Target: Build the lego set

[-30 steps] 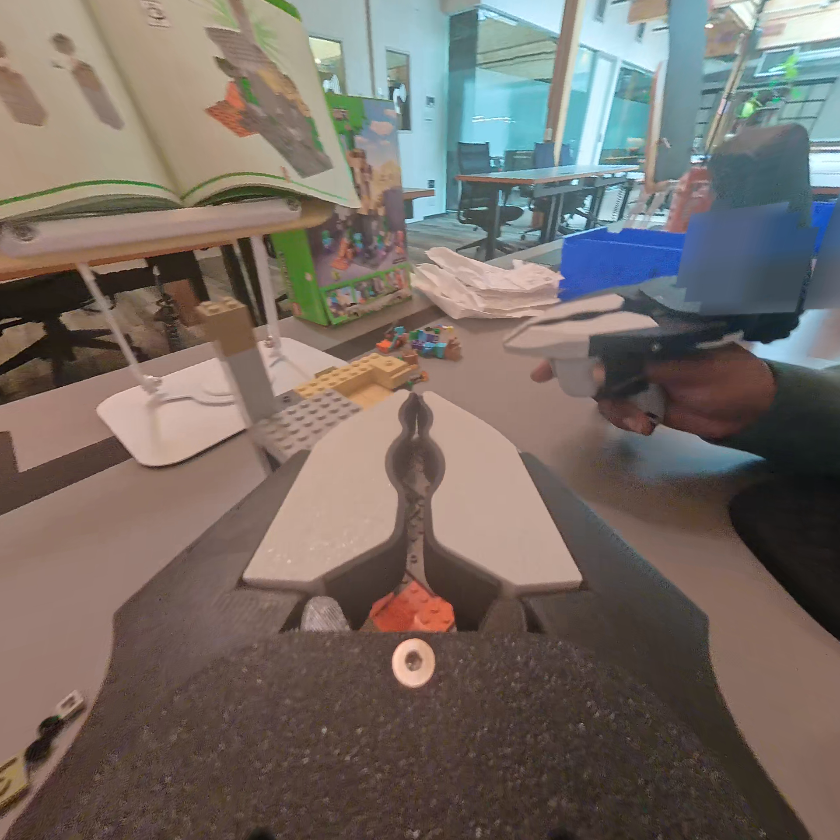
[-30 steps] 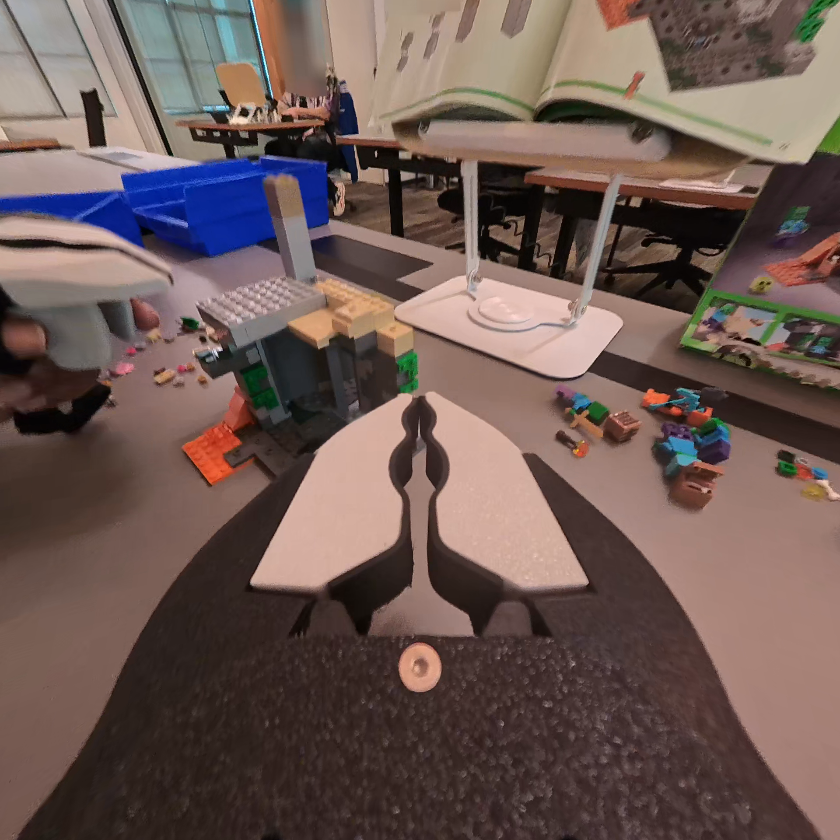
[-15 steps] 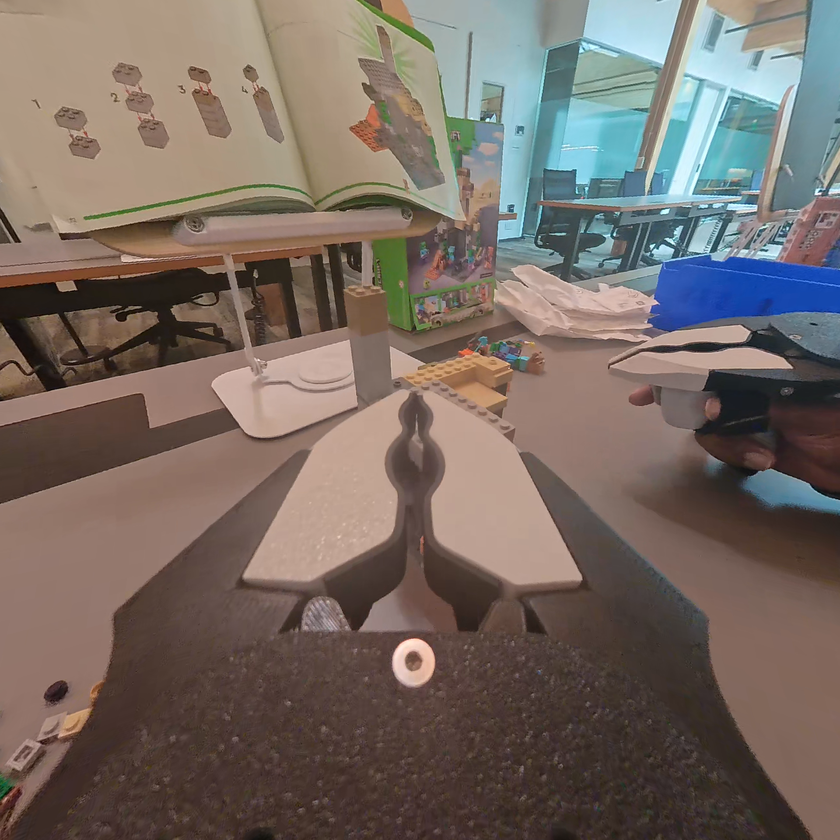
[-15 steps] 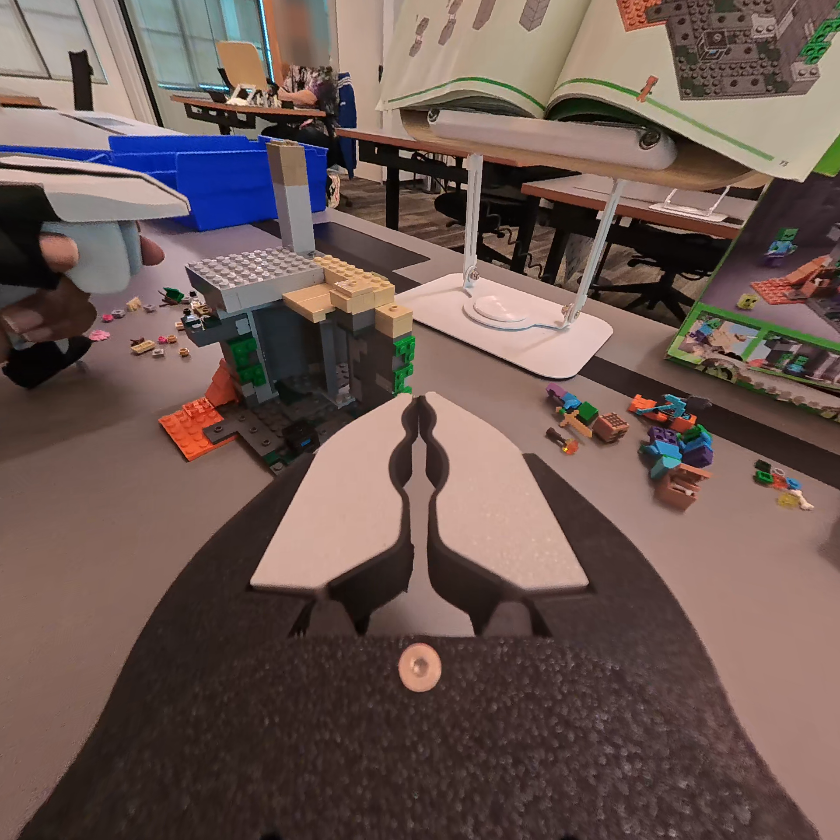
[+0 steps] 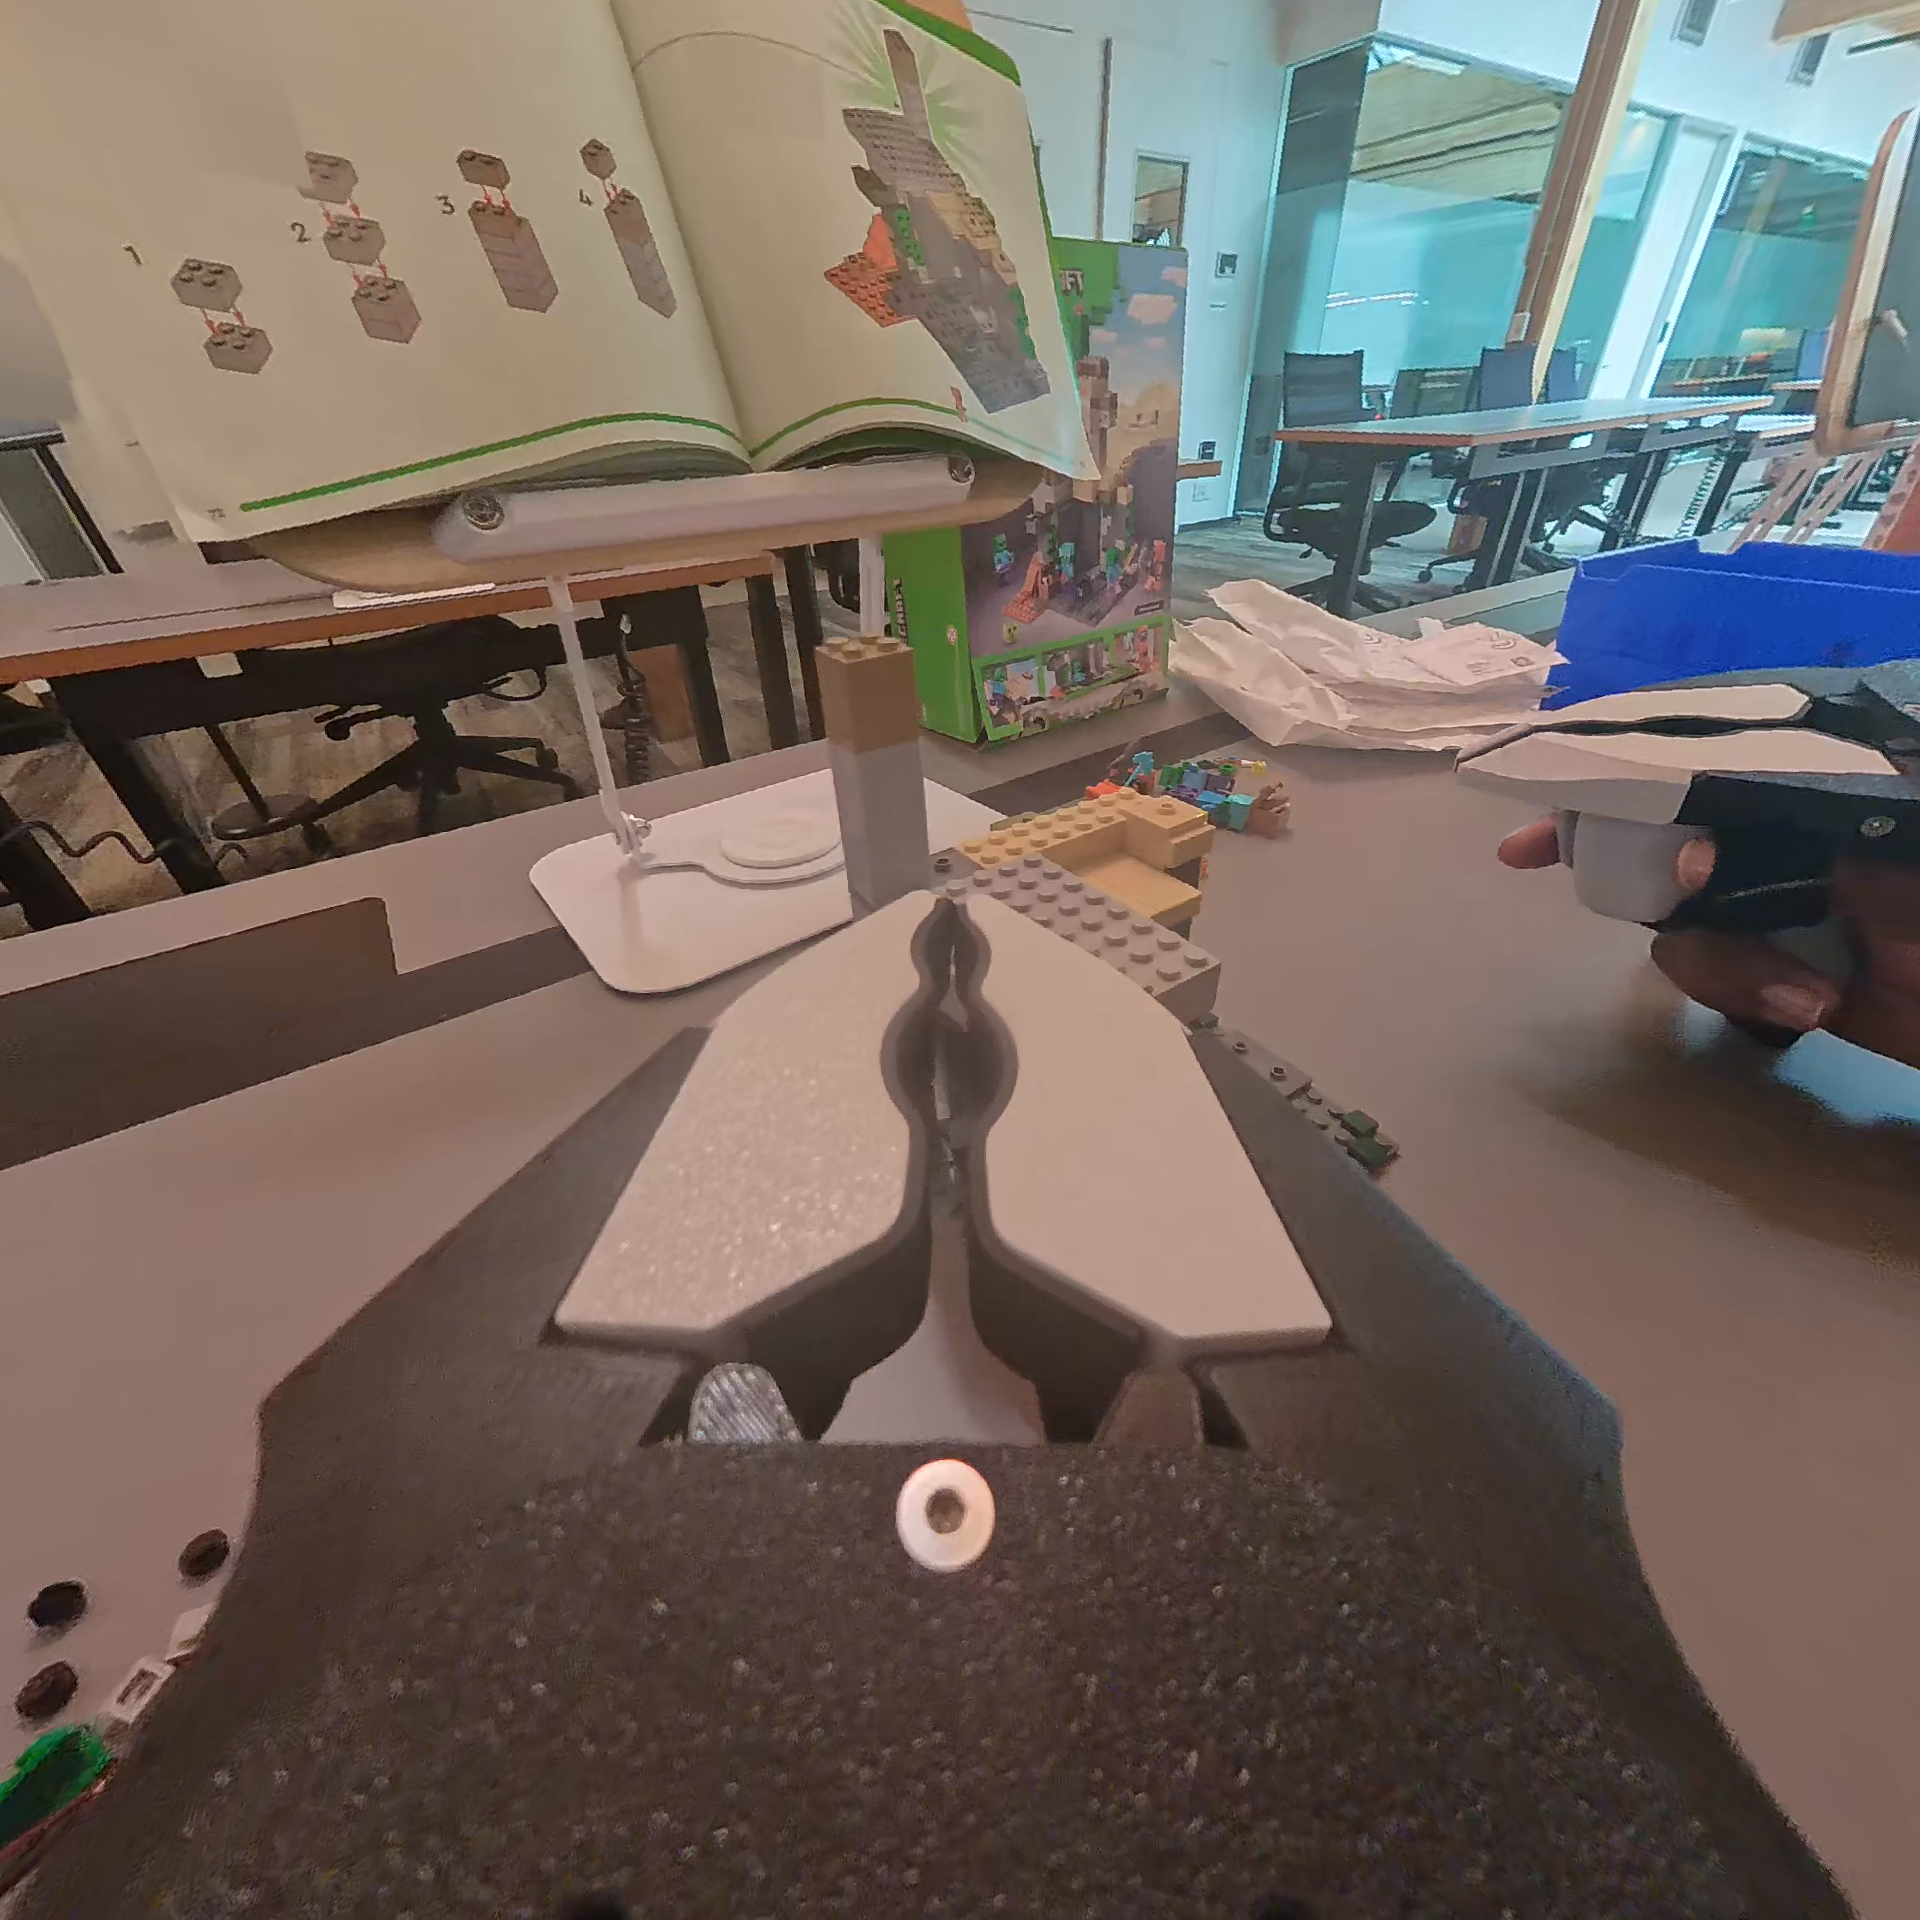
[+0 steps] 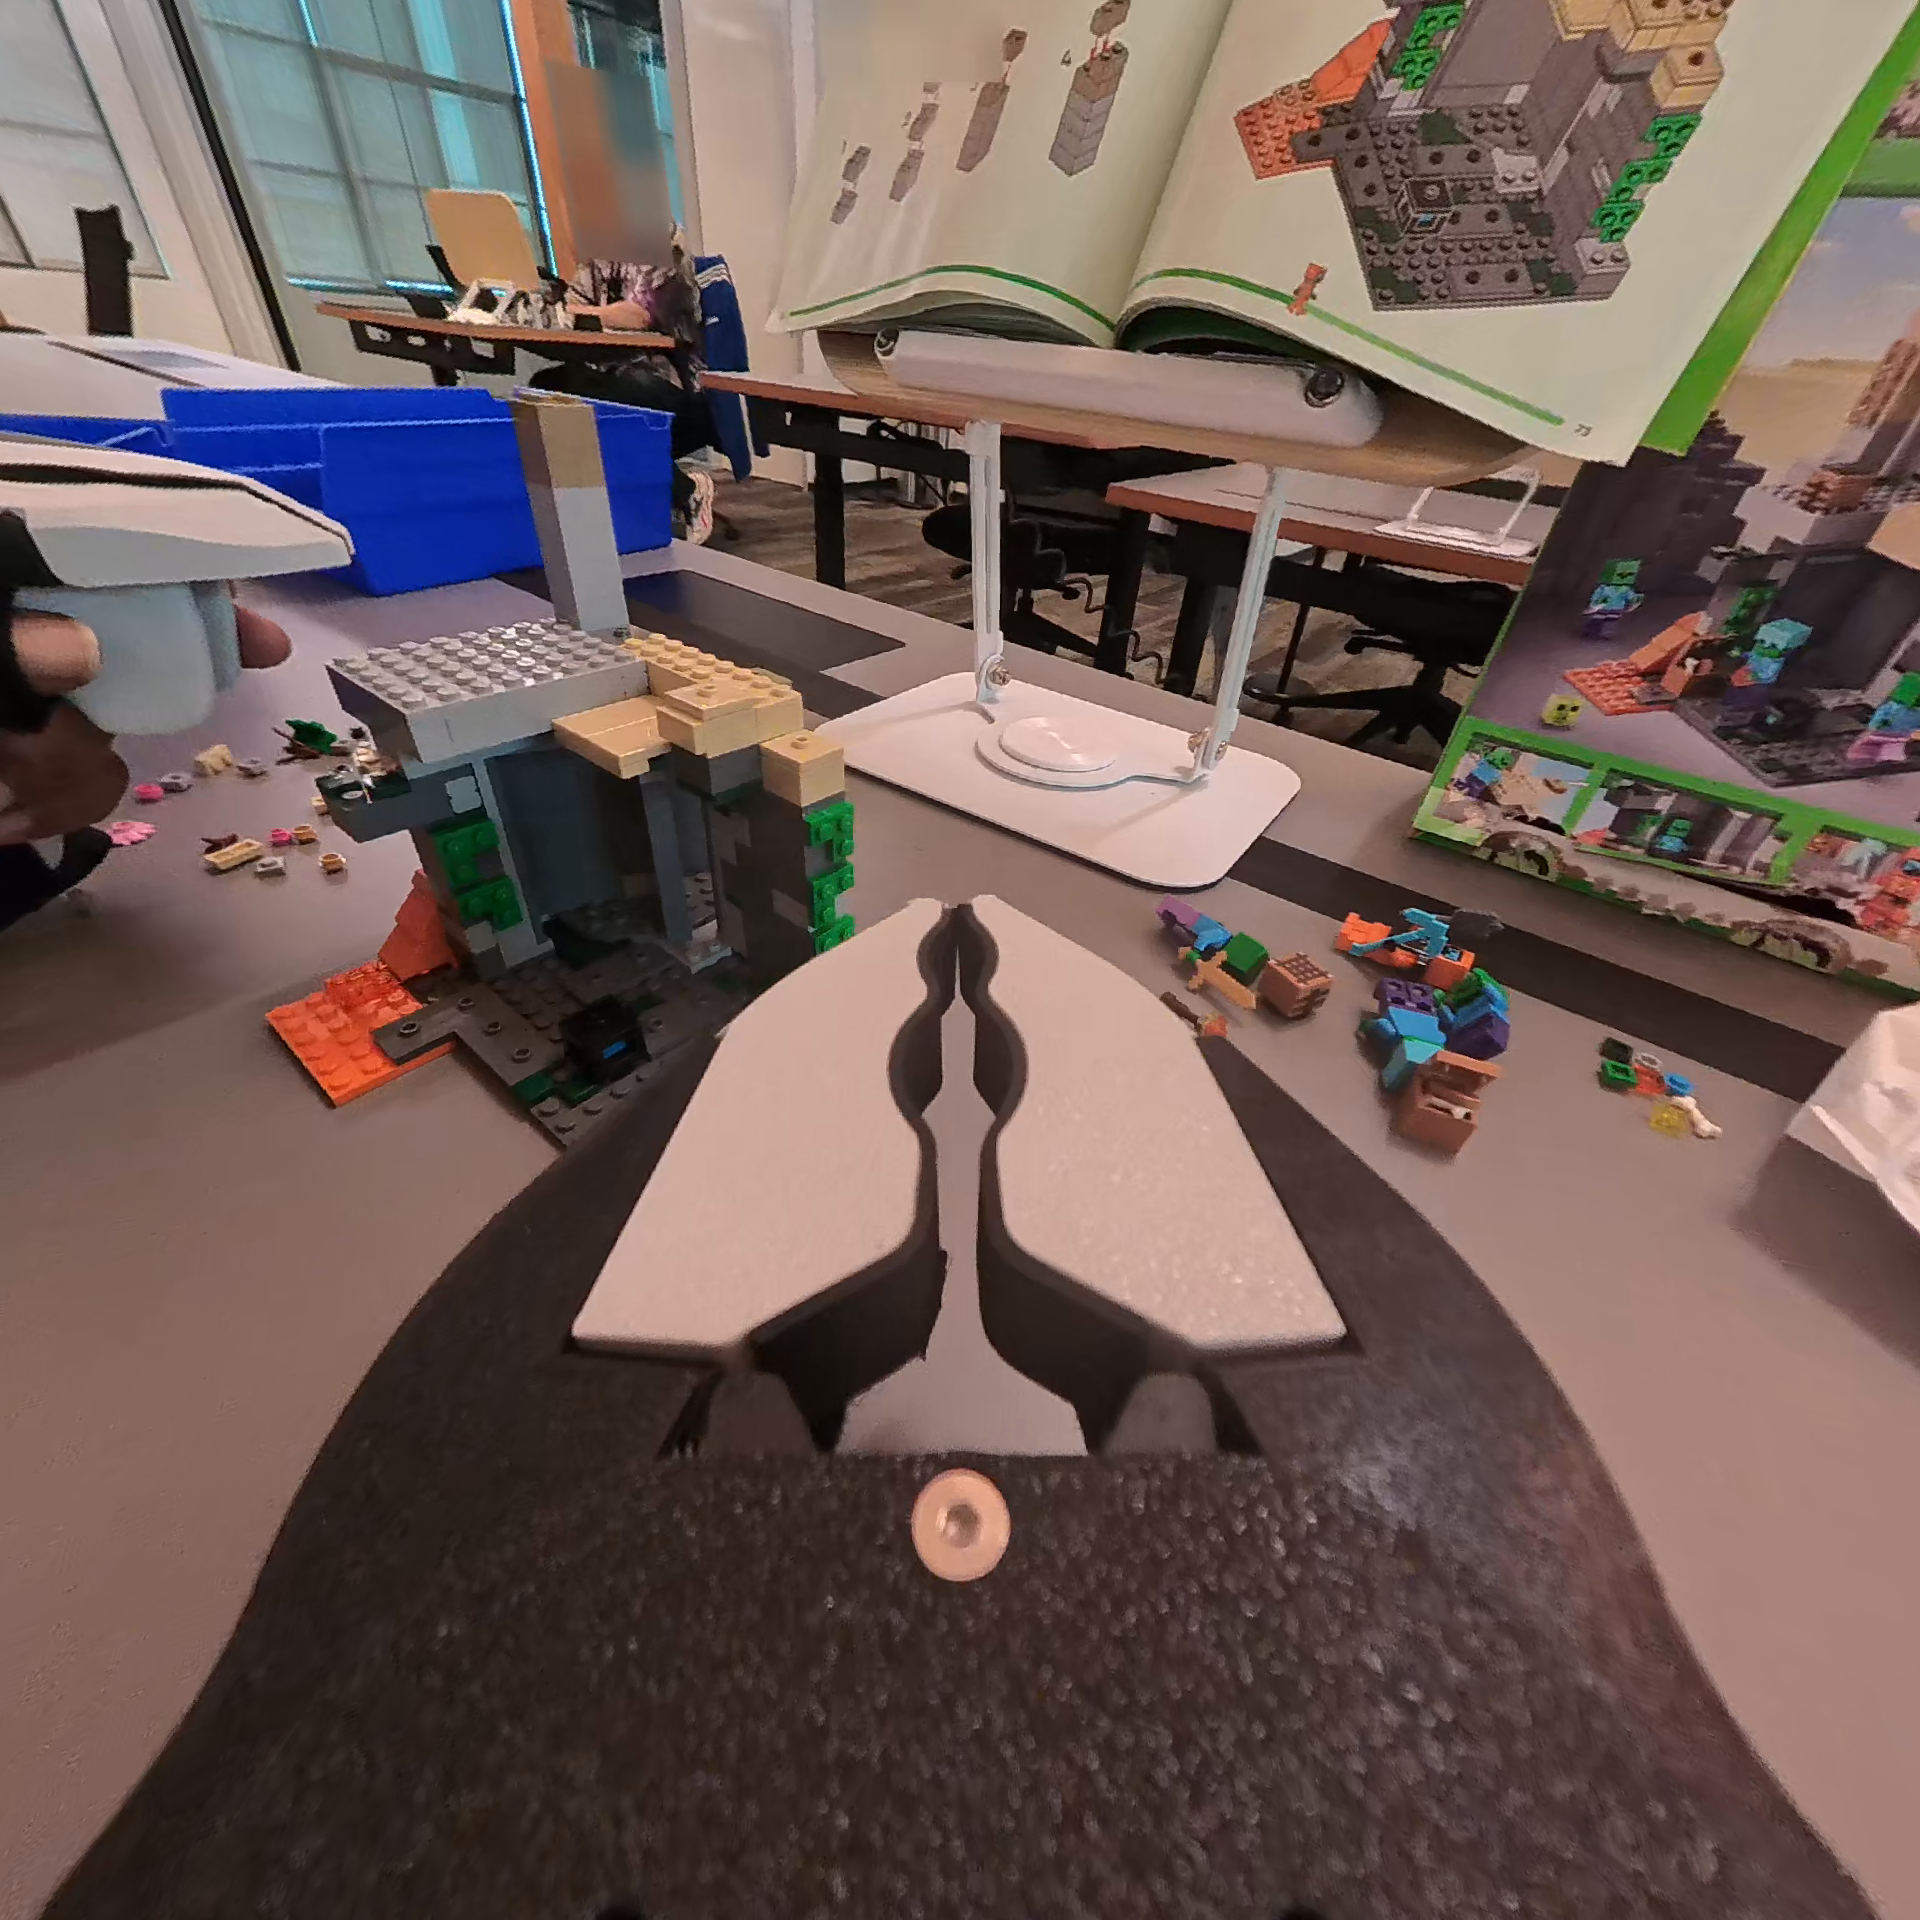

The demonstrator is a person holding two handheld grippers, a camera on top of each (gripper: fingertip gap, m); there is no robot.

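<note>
Left hand-held gripper (image 5: 948, 906) has its fingertips pressed together on nothing, hovering just short of the brick model (image 5: 1081, 883), right by its tall grey pillar (image 5: 878, 790). From this side only the model's studded roof shows. The right wrist view opens up the front: grey walls, green bricks, an orange plate (image 6: 348, 1023) at the base. Right hand-held gripper (image 6: 958, 909) is also closed tight and bare, near the model's right wall. Loose coloured pieces (image 6: 1423, 1013) lie on the table (image 6: 156, 1195) to its right, and tiny bits (image 6: 244, 831) lie left of the model, seen only here. Both views catch the open booklet (image 5: 520, 291) on its white stand (image 5: 686, 904) and the green box (image 6: 1704, 727). Crumpled paper (image 5: 1340, 675) shows best from the left.
</note>
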